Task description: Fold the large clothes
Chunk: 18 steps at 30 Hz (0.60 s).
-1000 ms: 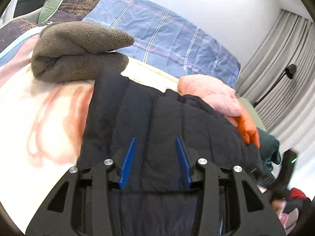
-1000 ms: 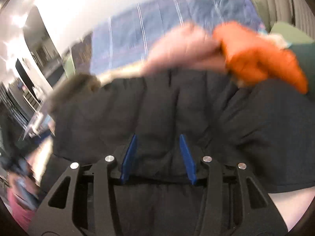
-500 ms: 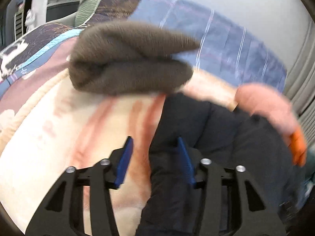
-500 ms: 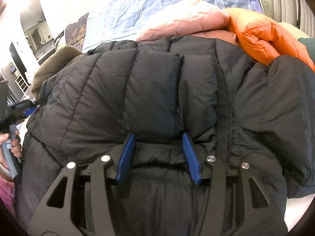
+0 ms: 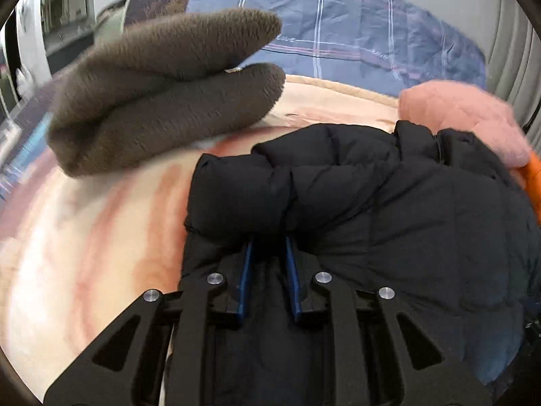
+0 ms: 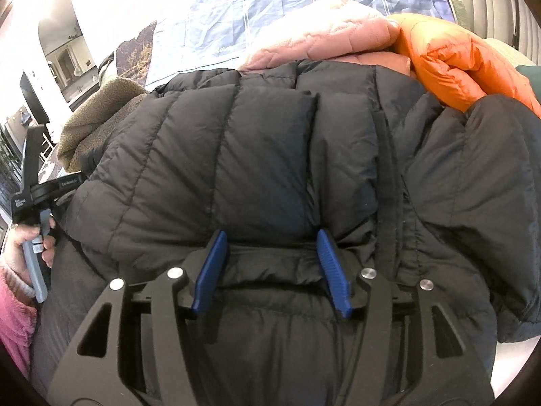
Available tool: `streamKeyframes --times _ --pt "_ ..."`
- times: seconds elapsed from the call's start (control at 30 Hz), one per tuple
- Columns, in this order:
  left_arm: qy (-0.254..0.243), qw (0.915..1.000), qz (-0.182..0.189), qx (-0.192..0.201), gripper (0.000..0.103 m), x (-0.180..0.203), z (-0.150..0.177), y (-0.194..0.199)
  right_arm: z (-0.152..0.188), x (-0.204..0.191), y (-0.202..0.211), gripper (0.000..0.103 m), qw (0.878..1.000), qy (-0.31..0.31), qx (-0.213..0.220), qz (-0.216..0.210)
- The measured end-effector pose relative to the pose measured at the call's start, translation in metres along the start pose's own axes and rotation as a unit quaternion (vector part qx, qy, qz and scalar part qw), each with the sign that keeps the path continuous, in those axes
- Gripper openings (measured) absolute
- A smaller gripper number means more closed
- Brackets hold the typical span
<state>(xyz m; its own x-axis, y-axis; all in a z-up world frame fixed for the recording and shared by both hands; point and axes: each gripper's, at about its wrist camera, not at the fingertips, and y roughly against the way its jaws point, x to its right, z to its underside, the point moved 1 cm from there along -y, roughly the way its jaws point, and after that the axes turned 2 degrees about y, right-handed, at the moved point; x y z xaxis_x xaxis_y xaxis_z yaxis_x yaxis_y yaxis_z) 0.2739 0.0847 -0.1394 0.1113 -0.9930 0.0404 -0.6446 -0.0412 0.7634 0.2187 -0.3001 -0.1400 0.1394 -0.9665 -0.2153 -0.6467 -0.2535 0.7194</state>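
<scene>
A black puffer jacket (image 5: pixel 389 209) is spread on a cream and pink blanket (image 5: pixel 84 253) on the bed, nearest to both cameras. In the left wrist view, the left gripper (image 5: pixel 267 253) is seen at the jacket's left edge; its jaws are closing and stand narrow, with a fold of the black fabric pinched between the 2 blue pads. In the right wrist view, the right gripper (image 6: pixel 268 243) is set over the jacket's quilted middle; its jaws are opening and stand fairly wide, with padding bulging between the pads, which do not appear to press it. At the left edge of that view a hand (image 6: pixel 25 247) is seen holding the other gripper's handle. Beyond the jacket, a folded brown fleece (image 5: pixel 162 91) lies to the left and a pink quilted garment (image 5: pixel 463 115) and an orange jacket (image 6: pixel 453 61) to the right. Farthest off, a blue checked duvet (image 5: pixel 355 34) is seen.
</scene>
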Motion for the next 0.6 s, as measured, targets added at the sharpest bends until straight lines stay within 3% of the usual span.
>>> streamKeyframes --times 0.03,0.13,0.2,0.23,0.27,0.33,0.4,0.47,0.5,0.57,0.6 --pt "-0.002 0.9999 -0.011 0.003 0.022 0.004 0.0 0.008 0.0 0.0 0.0 0.058 1.0 -0.001 -0.001 -0.001" --pt "0.004 0.9964 0.076 0.037 0.024 0.026 -0.004 0.052 0.0 0.001 -0.001 0.06 1.0 0.0 -0.001 -0.004" --pt "-0.003 0.9891 0.134 0.061 0.038 0.051 -0.002 0.081 0.0 0.001 0.001 0.061 1.0 0.0 0.0 -0.005" --pt "-0.005 0.9849 0.16 0.066 0.05 0.065 0.0 0.088 0.0 0.002 0.002 0.061 1.0 -0.003 0.002 -0.007" --pt "-0.01 0.9788 0.196 0.058 0.057 0.083 0.005 0.09 0.001 0.004 0.004 0.06 1.0 -0.008 0.004 -0.01" --pt "-0.034 0.9707 0.237 0.019 0.059 0.113 0.018 0.079 0.002 0.013 0.019 0.059 0.999 -0.035 0.013 -0.017" --pt "-0.093 0.9752 0.201 -0.007 0.064 0.143 0.043 0.055 0.006 0.029 0.047 0.059 0.996 -0.075 0.031 -0.027" --pt "-0.149 0.977 0.152 0.012 0.067 0.161 0.069 0.042 0.017 0.06 0.086 0.06 0.991 -0.119 0.056 -0.021" --pt "-0.149 0.9771 0.151 0.013 0.068 0.164 0.071 0.043 0.023 0.077 0.105 0.061 0.988 -0.138 0.07 -0.007" --pt "-0.143 0.9773 0.156 0.01 0.071 0.163 0.071 0.044 0.044 0.128 0.149 0.061 0.974 -0.197 0.107 0.033" --pt "-0.139 0.9772 0.16 0.01 0.072 0.161 0.072 0.043 0.062 0.165 0.178 0.061 0.956 -0.256 0.129 0.064"
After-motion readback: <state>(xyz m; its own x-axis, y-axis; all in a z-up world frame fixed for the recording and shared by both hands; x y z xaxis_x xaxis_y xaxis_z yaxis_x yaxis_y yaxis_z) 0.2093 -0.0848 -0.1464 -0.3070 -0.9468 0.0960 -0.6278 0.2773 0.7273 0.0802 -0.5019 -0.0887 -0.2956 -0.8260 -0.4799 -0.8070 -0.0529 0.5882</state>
